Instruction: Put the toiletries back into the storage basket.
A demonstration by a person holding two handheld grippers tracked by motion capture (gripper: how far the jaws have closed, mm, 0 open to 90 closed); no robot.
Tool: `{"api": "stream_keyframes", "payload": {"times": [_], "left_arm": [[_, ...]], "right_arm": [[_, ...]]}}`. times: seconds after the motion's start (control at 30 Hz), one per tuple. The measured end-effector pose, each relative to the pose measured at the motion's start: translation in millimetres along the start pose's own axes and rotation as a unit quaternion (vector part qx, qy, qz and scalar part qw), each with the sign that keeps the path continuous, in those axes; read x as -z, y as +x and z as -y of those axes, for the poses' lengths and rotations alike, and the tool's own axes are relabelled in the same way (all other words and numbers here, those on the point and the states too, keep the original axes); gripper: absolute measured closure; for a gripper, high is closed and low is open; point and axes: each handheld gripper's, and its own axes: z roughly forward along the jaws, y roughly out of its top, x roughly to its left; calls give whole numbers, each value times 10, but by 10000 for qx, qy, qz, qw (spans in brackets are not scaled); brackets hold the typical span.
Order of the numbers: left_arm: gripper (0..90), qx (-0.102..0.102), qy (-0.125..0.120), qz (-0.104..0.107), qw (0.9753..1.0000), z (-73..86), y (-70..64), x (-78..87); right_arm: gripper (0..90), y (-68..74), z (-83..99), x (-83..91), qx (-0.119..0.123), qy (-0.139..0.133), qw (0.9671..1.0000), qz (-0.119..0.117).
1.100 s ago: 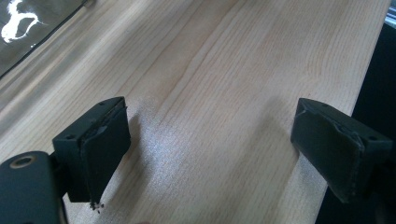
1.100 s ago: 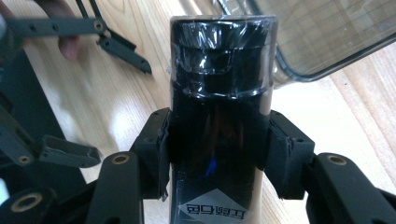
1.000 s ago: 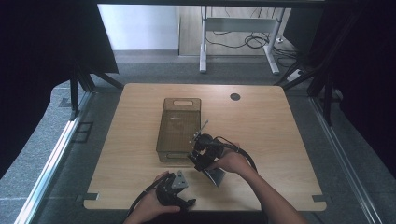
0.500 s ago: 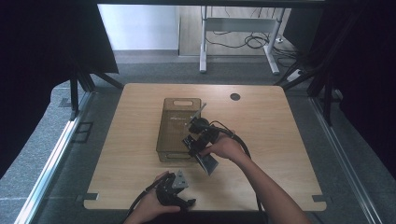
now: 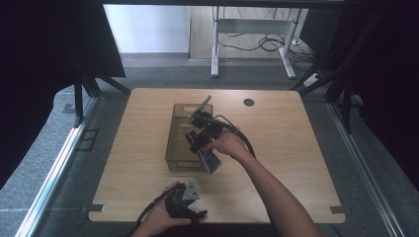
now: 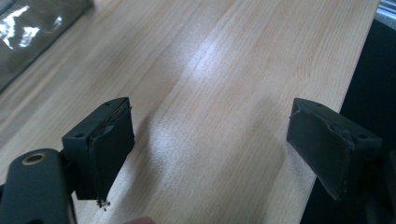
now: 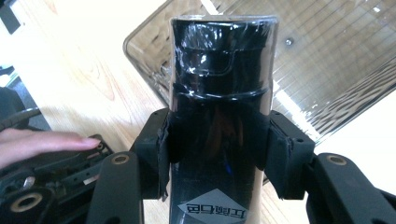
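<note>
A black bottle [image 7: 222, 107] wrapped in clear film stands between the jaws of my right gripper [image 7: 215, 144], which is shut on its lower body. Its cap end hangs over the near corner of a clear brown plastic bin [image 7: 327, 56]. In the high view the right gripper [image 5: 202, 133] is above the bin's [image 5: 173, 131] right side, mid-table. My left gripper [image 5: 185, 197] rests near the table's front edge, held by a hand. Its jaws stand wide apart over bare wood, with nothing between them [image 6: 210, 154].
The bin looks empty inside. A round cable hole [image 5: 248, 102] sits at the back right of the wooden table [image 5: 296, 158]. The table's edge runs close beside the left gripper's right-hand jaw. A metal desk frame [image 5: 252, 44] stands on the floor beyond.
My right gripper has carried the bottle away from the front of the table and up over the bin. The left gripper has stayed put.
</note>
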Motion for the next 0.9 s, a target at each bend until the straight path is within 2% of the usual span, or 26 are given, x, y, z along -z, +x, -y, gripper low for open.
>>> {"api": "stream_keyframes", "payload": {"times": [0.4, 0.53, 0.63, 0.9], "left_arm": [[151, 102, -176, -154, 9997, -10, 69, 144], [150, 110, -226, -140, 9996, -13, 68, 166], [150, 124, -283, -52, 9995, -21, 66, 186], [150, 119, -328, -48, 9994, -30, 63, 221]], "right_arm": [[482, -85, -199, 11, -320, -89, 9994, -105], [482, -119, -262, 4, -410, -144, 9989, -154], [482, -124, -319, -1, -486, -126, 9987, -117], [482, -147, -465, -8, -674, -169, 9975, -153]]}}
